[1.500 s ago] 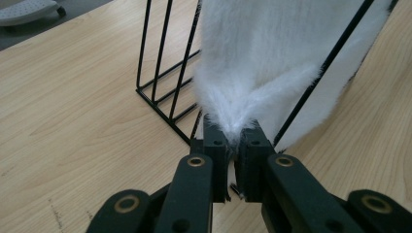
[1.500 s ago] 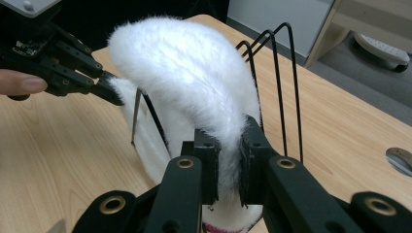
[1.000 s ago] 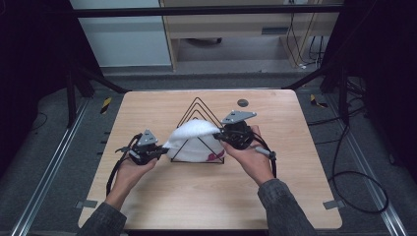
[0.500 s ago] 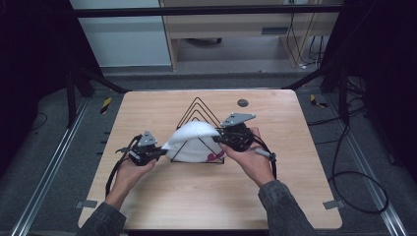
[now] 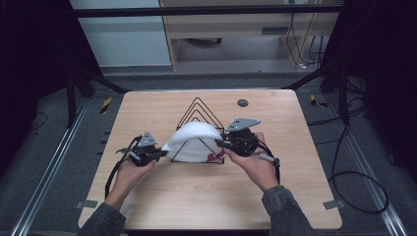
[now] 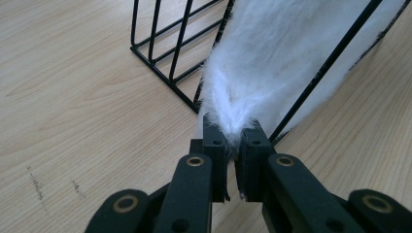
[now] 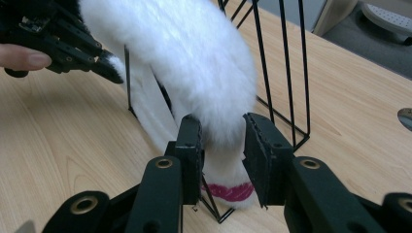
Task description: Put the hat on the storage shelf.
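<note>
A white fluffy cloth (image 5: 193, 142) arches across the black wire rack (image 5: 199, 118) near the middle of the wooden tabletop (image 5: 206, 196), with one hand-held tool at each end of it. The rack is a row of triangular wire frames, and the cloth drapes over the frames closest to the person.

The left tongs (image 5: 161, 153) sit at about nine o'clock from the cloth, carried in the person's left hand (image 5: 129, 169). In the left gripper view, these tongs (image 6: 234, 141) are clamped together on a tuft of the cloth's end, and the white fur (image 6: 272, 58) fans out from between the pads and runs up past a slanted rack wire (image 6: 320, 73).

The right tongs (image 5: 221, 143) sit at about three o'clock from the cloth, in the person's right hand (image 5: 255, 164). In the right gripper view, these tongs (image 7: 221, 145) have just been spreading apart; the other end of the cloth (image 7: 194, 58) hangs between the two pads, with a gap visible beside the right-side one, so they no longer pinch it. A pink band (image 7: 227, 191) marks the cloth's lower edge just below the pads.

A small dark round disc (image 5: 242, 103) lies on the tabletop at about one o'clock from the rack, well apart from the cloth.
</note>
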`<state>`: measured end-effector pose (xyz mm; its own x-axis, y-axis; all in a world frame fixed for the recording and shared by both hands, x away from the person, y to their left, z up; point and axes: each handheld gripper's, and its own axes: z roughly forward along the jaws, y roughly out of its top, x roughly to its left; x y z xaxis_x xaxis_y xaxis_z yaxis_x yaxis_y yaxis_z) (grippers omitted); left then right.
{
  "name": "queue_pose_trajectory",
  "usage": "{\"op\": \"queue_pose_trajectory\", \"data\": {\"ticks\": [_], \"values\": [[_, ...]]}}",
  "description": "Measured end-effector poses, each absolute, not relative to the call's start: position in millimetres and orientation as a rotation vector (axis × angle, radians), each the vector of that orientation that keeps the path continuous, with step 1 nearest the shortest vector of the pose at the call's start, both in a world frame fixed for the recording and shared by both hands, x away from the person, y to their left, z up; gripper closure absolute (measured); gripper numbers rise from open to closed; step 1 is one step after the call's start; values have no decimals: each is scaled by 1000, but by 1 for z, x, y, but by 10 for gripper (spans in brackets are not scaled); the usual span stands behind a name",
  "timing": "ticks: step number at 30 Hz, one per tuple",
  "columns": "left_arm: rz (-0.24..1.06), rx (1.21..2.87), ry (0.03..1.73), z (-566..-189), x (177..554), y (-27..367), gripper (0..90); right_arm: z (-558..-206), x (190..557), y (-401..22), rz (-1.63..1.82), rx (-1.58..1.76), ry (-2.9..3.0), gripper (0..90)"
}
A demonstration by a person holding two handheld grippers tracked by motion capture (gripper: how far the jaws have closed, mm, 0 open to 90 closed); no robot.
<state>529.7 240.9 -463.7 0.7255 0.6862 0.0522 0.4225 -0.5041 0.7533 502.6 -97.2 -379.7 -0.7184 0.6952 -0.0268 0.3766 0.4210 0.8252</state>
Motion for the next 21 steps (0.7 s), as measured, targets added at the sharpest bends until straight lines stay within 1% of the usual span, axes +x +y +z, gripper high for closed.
{"op": "queue_pose_trajectory", "data": {"ticks": [10,21], "values": [[454,2183,840,-465,529,240,829,-381,494,-111,1221,948,2286,650],[451,2199,842,-468,528,241,802,-384,485,-122,1201,970,2293,649]]}}
